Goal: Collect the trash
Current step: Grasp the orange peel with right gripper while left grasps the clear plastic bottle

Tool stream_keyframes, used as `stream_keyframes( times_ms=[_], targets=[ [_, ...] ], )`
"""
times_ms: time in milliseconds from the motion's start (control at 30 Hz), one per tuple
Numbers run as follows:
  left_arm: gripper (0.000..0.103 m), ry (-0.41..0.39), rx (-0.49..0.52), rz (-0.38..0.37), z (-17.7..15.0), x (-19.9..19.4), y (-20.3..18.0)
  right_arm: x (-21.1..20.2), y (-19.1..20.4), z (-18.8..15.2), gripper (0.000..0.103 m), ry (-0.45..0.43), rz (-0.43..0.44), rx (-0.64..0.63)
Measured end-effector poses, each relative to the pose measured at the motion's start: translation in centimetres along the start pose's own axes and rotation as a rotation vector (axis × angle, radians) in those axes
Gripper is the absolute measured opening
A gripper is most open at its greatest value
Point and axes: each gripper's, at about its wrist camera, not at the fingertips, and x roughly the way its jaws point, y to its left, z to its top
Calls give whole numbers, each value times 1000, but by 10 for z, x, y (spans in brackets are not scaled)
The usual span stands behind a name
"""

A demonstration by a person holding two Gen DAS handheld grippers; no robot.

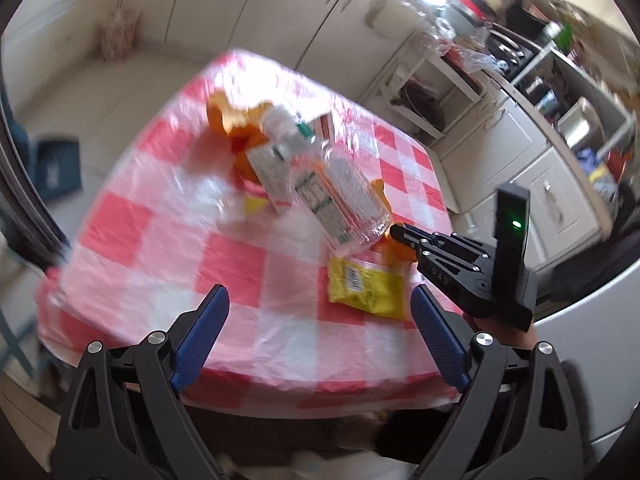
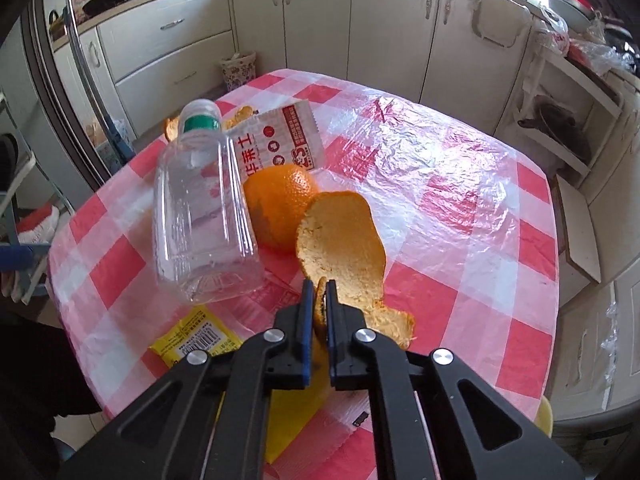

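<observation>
Peel (image 2: 340,240) is pinched in the right claw (image 2: 319,292), ready for lifting off the tabletop (image 2: 460,220) to a bin, while the left claw (image 1: 320,308) gapes empty.

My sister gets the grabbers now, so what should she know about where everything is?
Right gripper: shut on the orange peel, at the near side of the table.
Left gripper: open, empty, above the table's near edge.
On the table: clear bottle lying down, whole orange beside it, white packet behind, yellow wrapper nearest.
Done: peel gripped.
Left: bin the peel, then bottle, packet, wrapper.
</observation>
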Motion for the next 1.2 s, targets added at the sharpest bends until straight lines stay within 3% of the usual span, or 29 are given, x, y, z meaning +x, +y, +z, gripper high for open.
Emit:
stream_keyframes(
  times_ms=[200,400,567,633,667,700,833,967,1000,1033,1100,1200],
  targets=[
    [88,75,-79,-29,22,47,-7,-20,-22,-1,6,-48,75,116],
    [88,131,-266,-47,41,95,9,-42,-46,-4,6,-109,132,214],
    [88,136,-315,-51,44,117,4,-44,-52,-8,6,-85,172,221],
    [89,135,-315,-49,49,125,-1,-39,-46,-10,19,-59,152,185],
    [89,133,-319,-48,52,129,-3,-36,-43,-12,42,-46,131,165],
    [89,132,-324,-48,54,133,-6,-34,-42,-13,49,-39,107,149],
    [89,128,-353,-43,64,146,-6,-24,-54,-20,49,3,37,192],
    [89,123,-355,-42,68,151,-6,-16,-75,-29,48,54,60,292],
    [84,123,-348,-40,69,153,-7,-13,-75,-31,43,69,67,292],
    [73,123,-347,-38,69,153,-7,-10,-72,-32,40,83,74,280],
    [70,127,-350,-51,70,155,-5,-8,-64,-34,24,100,78,240],
    [70,99,-328,-39,71,148,-7,-7,-56,-35,13,98,74,199]
  ],
)
